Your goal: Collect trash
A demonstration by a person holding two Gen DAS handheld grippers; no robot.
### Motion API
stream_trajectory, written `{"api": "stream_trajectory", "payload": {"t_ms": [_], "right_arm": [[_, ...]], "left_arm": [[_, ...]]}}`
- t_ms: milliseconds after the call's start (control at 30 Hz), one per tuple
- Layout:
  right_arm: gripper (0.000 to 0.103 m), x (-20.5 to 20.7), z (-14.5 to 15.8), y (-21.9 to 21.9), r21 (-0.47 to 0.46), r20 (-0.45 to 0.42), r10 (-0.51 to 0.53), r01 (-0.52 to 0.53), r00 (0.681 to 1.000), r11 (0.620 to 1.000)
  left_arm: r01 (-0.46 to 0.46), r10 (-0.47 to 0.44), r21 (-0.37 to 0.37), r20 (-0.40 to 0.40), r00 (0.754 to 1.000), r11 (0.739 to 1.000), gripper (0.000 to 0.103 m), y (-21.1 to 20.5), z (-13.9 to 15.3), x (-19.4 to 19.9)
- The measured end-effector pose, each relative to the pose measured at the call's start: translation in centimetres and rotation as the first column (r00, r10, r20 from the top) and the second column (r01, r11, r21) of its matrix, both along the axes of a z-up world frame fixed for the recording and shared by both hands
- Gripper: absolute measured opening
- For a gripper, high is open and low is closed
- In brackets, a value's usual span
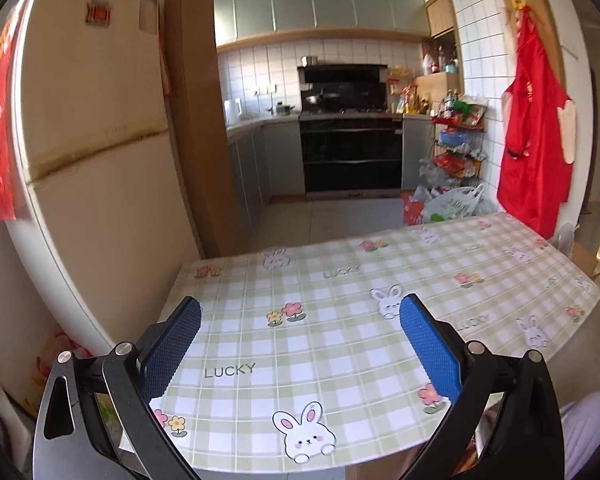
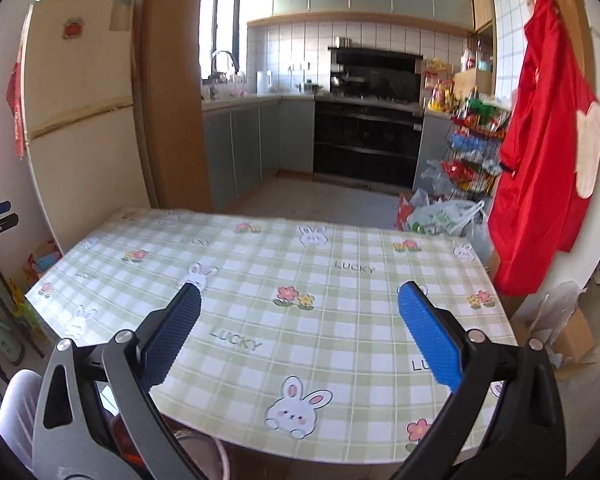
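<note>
Above green-check plastic-cloth counter [image 1: 340,344]: left gripper [image 1: 300,344] and right gripper [image 2: 299,334] hover, blue fingers [image 2: 428,340] spread wide, holding nothing. No trash seen on counter. Looks like start step. Next: look around, find trash first.

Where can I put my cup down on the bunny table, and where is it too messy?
The whole checked tablecloth is bare, from the near edge by both open grippers, left gripper and right gripper, to the far edge. It is crowded on the floor past the far right corner: plastic bags below the wire rack.
</note>
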State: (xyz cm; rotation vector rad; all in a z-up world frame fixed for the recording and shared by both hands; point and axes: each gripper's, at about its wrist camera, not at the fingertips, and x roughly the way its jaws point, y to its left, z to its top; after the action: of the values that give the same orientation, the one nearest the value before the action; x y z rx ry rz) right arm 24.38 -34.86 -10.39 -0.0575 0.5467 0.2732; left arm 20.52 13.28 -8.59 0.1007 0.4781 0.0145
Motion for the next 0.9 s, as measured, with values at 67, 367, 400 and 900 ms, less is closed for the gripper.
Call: {"api": "stream_trajectory", "payload": {"t_ms": [67, 367, 400, 900], "right_arm": [[0.097, 3.4, -2.6, -0.9, 0.021, -0.051, 0.006, -0.005, 0.999, 1.0], [0.097, 16.5, -14.6, -3.1, -0.113, -0.194, -0.126, 0.106, 0.973, 0.988], [0.097, 17.8, -15.8, -3.4, -0.133, -0.225, -0.137, 0.109, 0.965, 0.985], [0.097, 27.1, -22.7, -7.0, -0.187, -0.349, -0.289, 0.236, 0.891, 0.954]], "left_arm": [[-0.014, 0.014, 0.002, -0.008, 1.0, 1.0, 0.097, 1.1, -2.4, 2.3], [-0.067, 0.065, -0.003, -0.2, 0.978, 0.998, 0.097, 4.0, -14.6, 14.5], [-0.075, 0.071, -0.01, -0.209, 0.975, 0.997, 0.097, 4.2, -15.5, 15.3], [-0.174, 0.158, -0.019, -0.329, 0.931, 0.985, 0.097, 5.3, -22.5, 26.7]]}}
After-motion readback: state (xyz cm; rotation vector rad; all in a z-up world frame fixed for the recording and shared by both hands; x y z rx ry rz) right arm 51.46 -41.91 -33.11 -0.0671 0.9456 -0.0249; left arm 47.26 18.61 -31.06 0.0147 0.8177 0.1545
